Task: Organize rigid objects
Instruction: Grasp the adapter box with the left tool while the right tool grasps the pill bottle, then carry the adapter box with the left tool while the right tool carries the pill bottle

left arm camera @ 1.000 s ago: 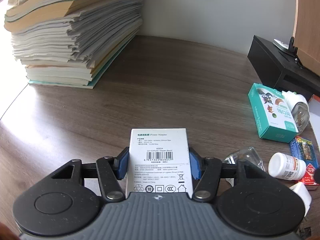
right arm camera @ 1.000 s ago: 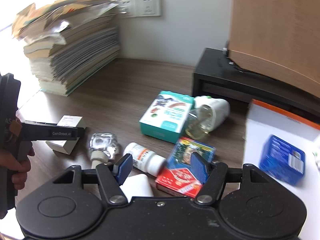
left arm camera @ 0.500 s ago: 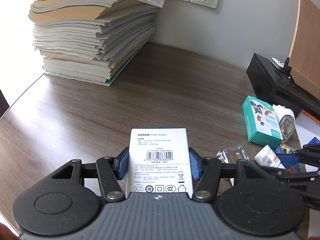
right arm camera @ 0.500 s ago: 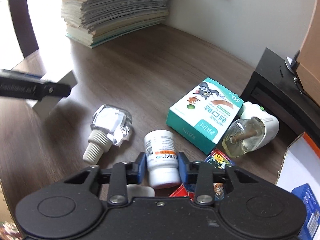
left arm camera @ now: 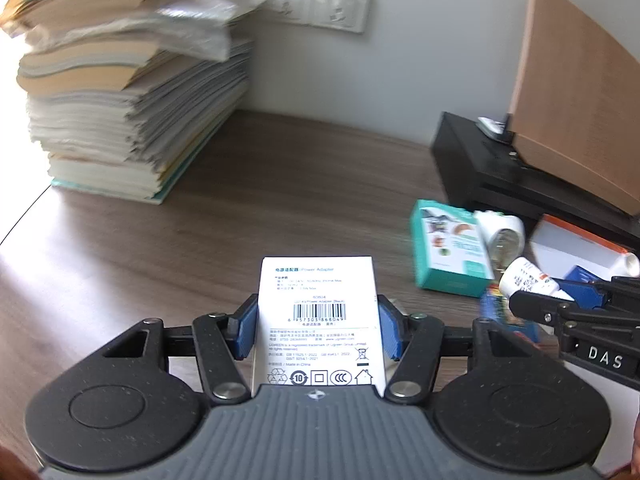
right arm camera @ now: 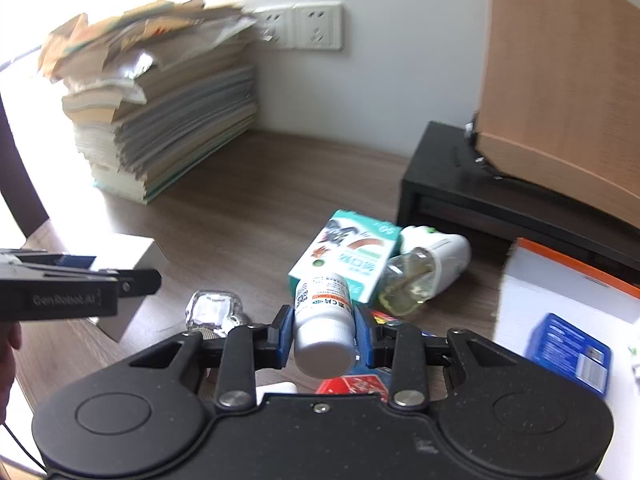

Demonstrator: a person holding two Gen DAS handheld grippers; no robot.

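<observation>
A second before, my right gripper (right arm camera: 323, 330) had stood spread above the clutter; at this moment its blue pads were pressed on the white pill bottle (right arm camera: 323, 322), which hung clear of the desk (right arm camera: 248, 208), cap toward the camera. I judged that pick done, leaving only the carry to the white tray with the orange rim (right arm camera: 560, 280) at my three o'clock, where a blue box (right arm camera: 568, 354) already lay.

My left gripper (left arm camera: 318, 328) was pinching the white power adapter box (left arm camera: 318, 320) as it had a second earlier, barcode face up, and had risen from the wood, with more of the wall sockets (left arm camera: 316, 8) showing at twelve o'clock. The teal box (left arm camera: 450, 250) and the clear-bottled plug-in (left arm camera: 500, 236) lay at two o'clock.

Both grippers pointed steeply down and forward. The left one entered the right view at nine o'clock, well apart from the bottle.
</observation>
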